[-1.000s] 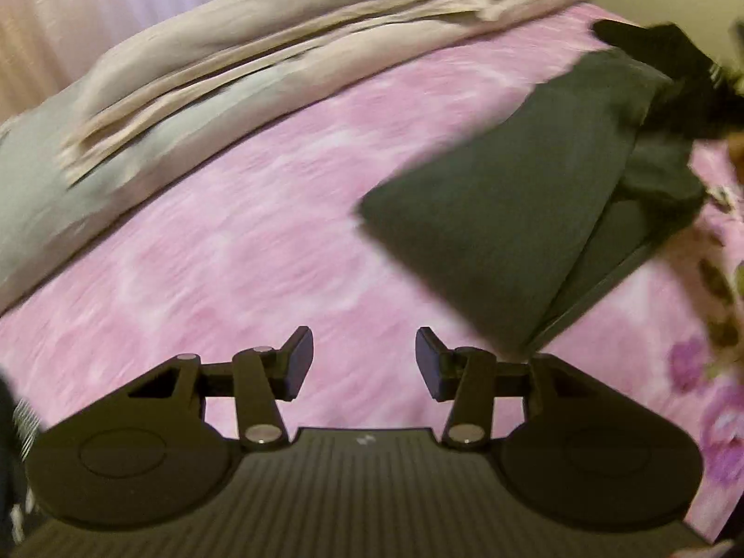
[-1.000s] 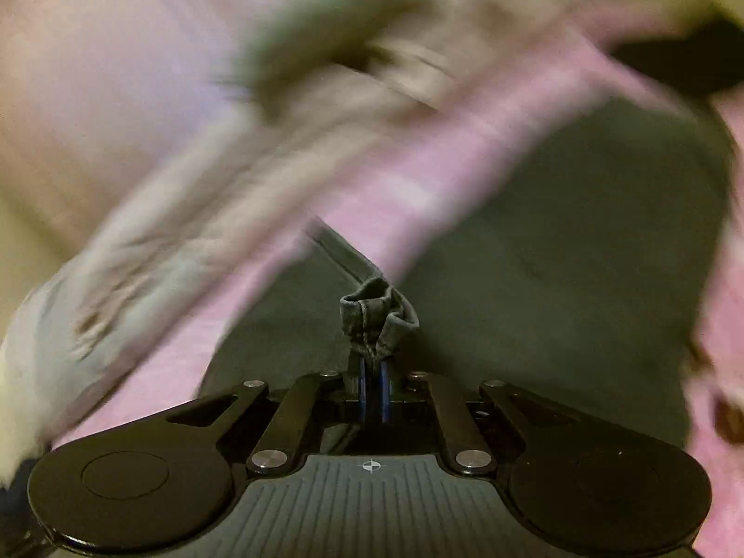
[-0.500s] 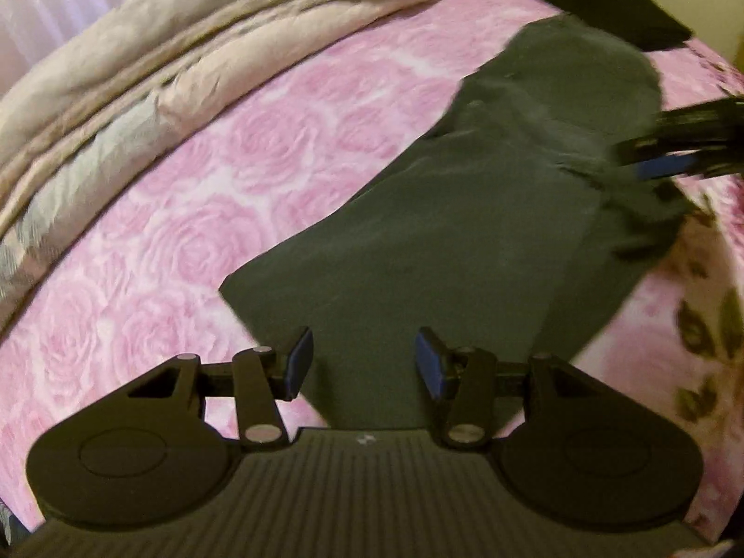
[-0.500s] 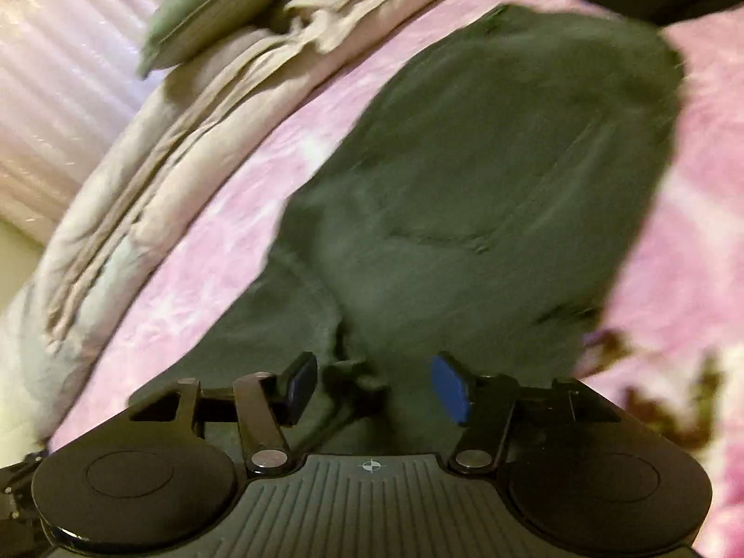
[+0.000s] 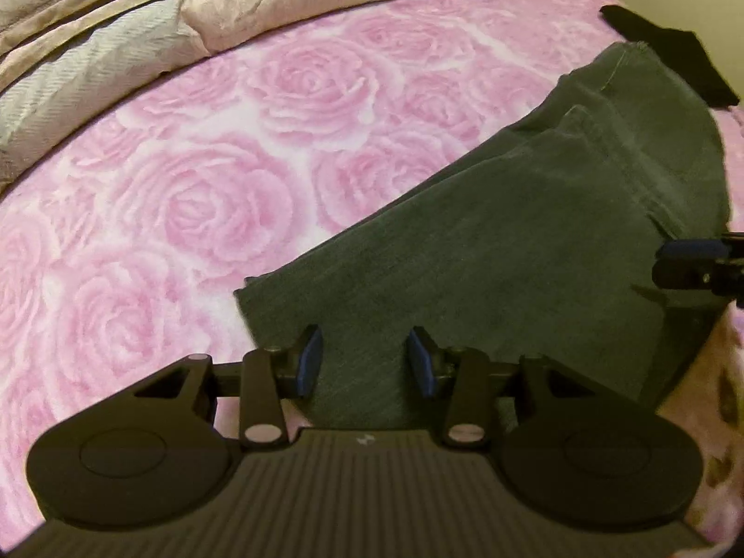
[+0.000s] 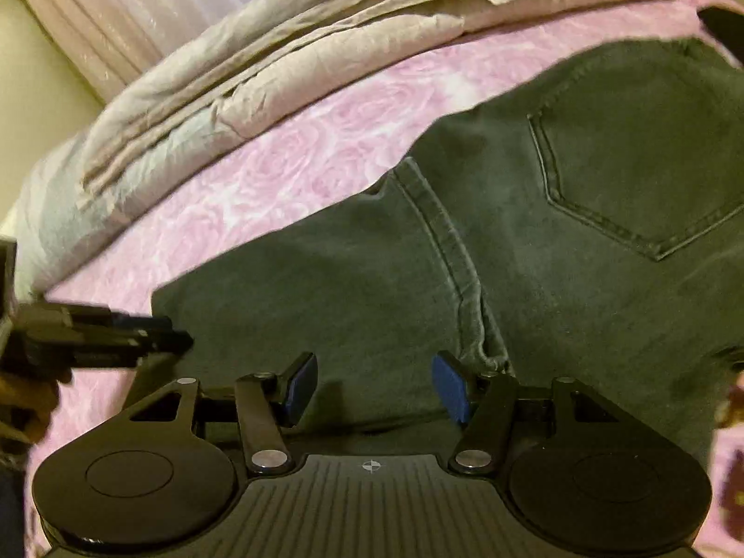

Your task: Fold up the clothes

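**Jeans dropped flat on the rose bed**

Both grippers have moved since a second ago. Back then the right gripper point(image 6: 374, 388) pinched a bunch of the dark jeans point(image 6: 534, 242); now its jaws have sprung apart and hold nothing, with the cloth lying flat under them. The left gripper point(image 5: 362, 360) was over bare pink bedspread and now hangs over the near end of the jeans leg point(image 5: 488, 269). Its jaws have just been closing a little, but they stand spread, with jeans cloth seen between the blue pads, not squeezed.

The jeans lie on the pink rose bedspread point(image 5: 195, 195), folded leg over leg. A back pocket point(image 6: 641, 162) faces up on the far right side, and a thick seam point(image 6: 446, 242) runs down the middle. A crumpled beige blanket point(image 6: 260, 79) sits along the far edge of the bed. A small black cloth point(image 5: 669, 51) lies at the far right, just past the jeans. In the right wrist view the left gripper pokes in from the left.
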